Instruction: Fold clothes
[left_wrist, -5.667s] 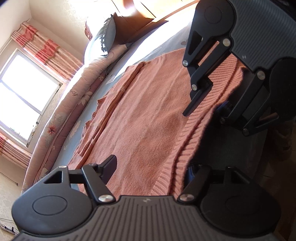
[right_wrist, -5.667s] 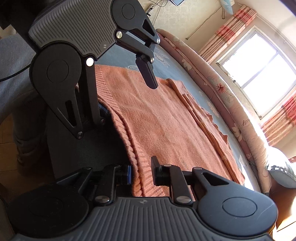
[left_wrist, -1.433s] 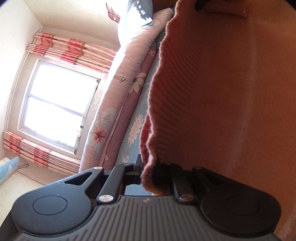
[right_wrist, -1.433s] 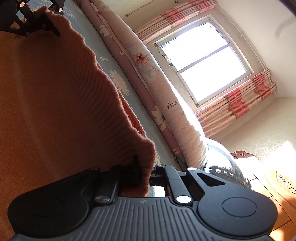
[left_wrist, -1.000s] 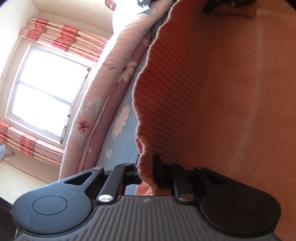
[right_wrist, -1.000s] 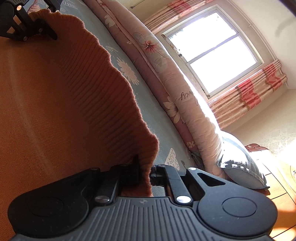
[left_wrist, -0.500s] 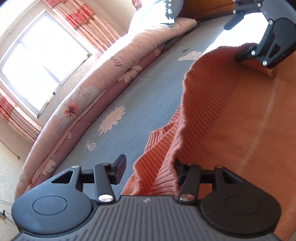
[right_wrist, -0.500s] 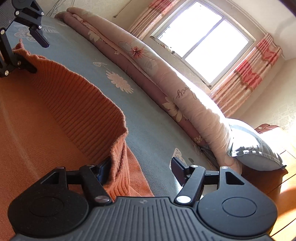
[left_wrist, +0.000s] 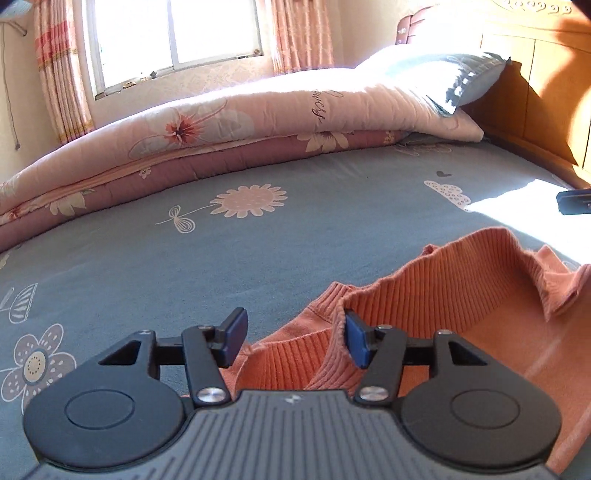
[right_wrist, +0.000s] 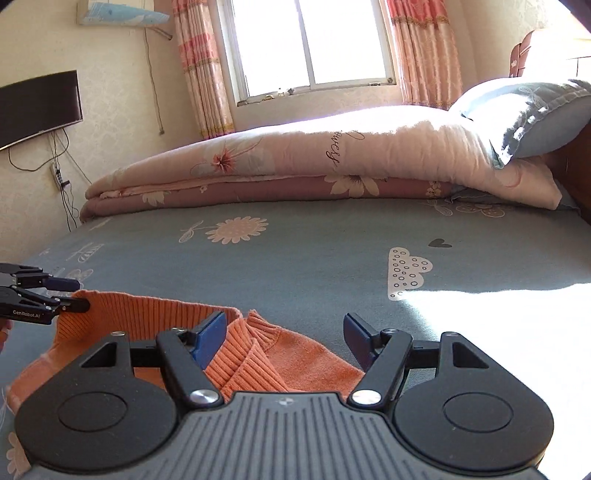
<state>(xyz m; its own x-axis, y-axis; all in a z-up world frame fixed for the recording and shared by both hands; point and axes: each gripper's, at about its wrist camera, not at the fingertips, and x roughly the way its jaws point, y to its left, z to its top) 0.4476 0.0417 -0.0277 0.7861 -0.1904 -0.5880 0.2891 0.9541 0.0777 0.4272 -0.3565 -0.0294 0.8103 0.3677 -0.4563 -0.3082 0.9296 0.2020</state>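
An orange knit sweater (left_wrist: 461, 314) lies folded over on the blue-grey flowered bed sheet (left_wrist: 221, 258). Its ribbed hem stands up a little along the far edge. My left gripper (left_wrist: 293, 338) is open and holds nothing; its right pad touches the ribbed hem. In the right wrist view the sweater (right_wrist: 258, 354) lies low in front. My right gripper (right_wrist: 282, 338) is open and holds nothing above the sweater's right corner. The left gripper (right_wrist: 70, 293) shows there at the far left by the hem's other corner.
A rolled pink flowered quilt (right_wrist: 314, 162) lies along the bed's far side, with a blue-grey pillow (right_wrist: 524, 114) at its right end. A wooden headboard (left_wrist: 535, 92) stands on the right. A window (right_wrist: 310, 40) with striped curtains and a wall TV (right_wrist: 37, 107) are behind.
Both grippers carried the sweater's hem across the garment, then opened and let it go. Now both have tilted up level, and the hem rests on the folded sweater.
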